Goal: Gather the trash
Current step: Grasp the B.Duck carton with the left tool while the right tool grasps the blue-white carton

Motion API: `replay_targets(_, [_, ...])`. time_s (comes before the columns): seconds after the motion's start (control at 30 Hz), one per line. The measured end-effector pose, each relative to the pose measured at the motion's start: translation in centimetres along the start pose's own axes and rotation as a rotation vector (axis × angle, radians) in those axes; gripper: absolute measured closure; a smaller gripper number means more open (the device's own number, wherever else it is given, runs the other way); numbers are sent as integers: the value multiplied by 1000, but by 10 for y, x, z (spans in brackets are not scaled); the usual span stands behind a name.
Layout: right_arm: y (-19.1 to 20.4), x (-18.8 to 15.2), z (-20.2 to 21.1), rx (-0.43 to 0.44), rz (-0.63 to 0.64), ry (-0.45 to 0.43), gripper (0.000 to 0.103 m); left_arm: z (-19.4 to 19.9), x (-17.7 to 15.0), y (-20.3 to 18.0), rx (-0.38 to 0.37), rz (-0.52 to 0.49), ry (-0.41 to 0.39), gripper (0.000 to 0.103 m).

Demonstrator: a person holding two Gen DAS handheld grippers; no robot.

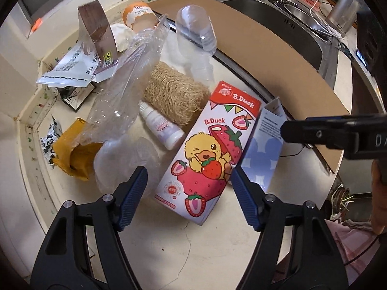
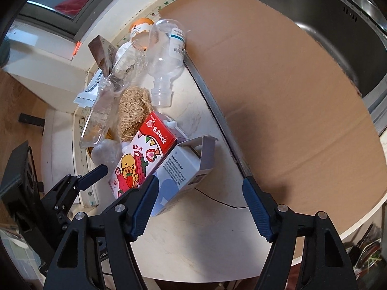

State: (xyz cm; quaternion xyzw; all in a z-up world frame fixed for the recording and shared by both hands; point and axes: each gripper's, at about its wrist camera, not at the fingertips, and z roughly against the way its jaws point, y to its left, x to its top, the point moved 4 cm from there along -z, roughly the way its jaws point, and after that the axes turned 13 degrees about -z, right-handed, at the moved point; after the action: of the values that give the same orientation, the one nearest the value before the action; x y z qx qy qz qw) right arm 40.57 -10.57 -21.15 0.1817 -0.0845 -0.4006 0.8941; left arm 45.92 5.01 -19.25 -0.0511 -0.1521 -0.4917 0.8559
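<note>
A brown cardboard sheet (image 2: 278,91) covers the surface's (image 1: 193,246) sink-side edge, and the trash pile (image 1: 135,91) crowds the far corner. The B.Duck carton (image 1: 205,154) lies nearest the bare front edge. Left gripper (image 1: 189,189) straddles its end, jaws spread; right gripper (image 2: 200,204), jaws spread, hangs empty just beside the blue box (image 2: 179,176).

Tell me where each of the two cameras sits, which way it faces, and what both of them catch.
Left wrist: on the left gripper, looking steeply down at the trash pile on the counter; its open fingers flank the B.Duck carton; the right gripper enters at right.
Right wrist: on the right gripper, looking down at the blue-white box and cardboard sheet; the left gripper shows at lower left.
Shared: carton, box, clear bottle, loofah, sink.
</note>
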Motion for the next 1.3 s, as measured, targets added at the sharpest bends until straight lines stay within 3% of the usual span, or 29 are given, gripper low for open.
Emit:
replay_targets(0.3, [5, 1, -6, -7, -29, -3, 34, -21, -1, -7, -38, -14, 53, 37])
replay_targets(0.5, [13, 1, -10, -8, -31, -1, 39, -16, -15, -19, -46, 50, 58, 43])
replay_targets(0.9, [31, -17, -23, -28, 36, 24, 44, 3, -76, -41, -38, 326, 99, 46])
replay_targets(1.17, [47, -26, -27, -44, 73, 19, 47, 21, -126, -33, -30, 516, 109, 46])
replay_targets(1.3, [46, -22, -33, -71, 72, 28, 50, 30, -143, -32, -15, 517, 106, 46])
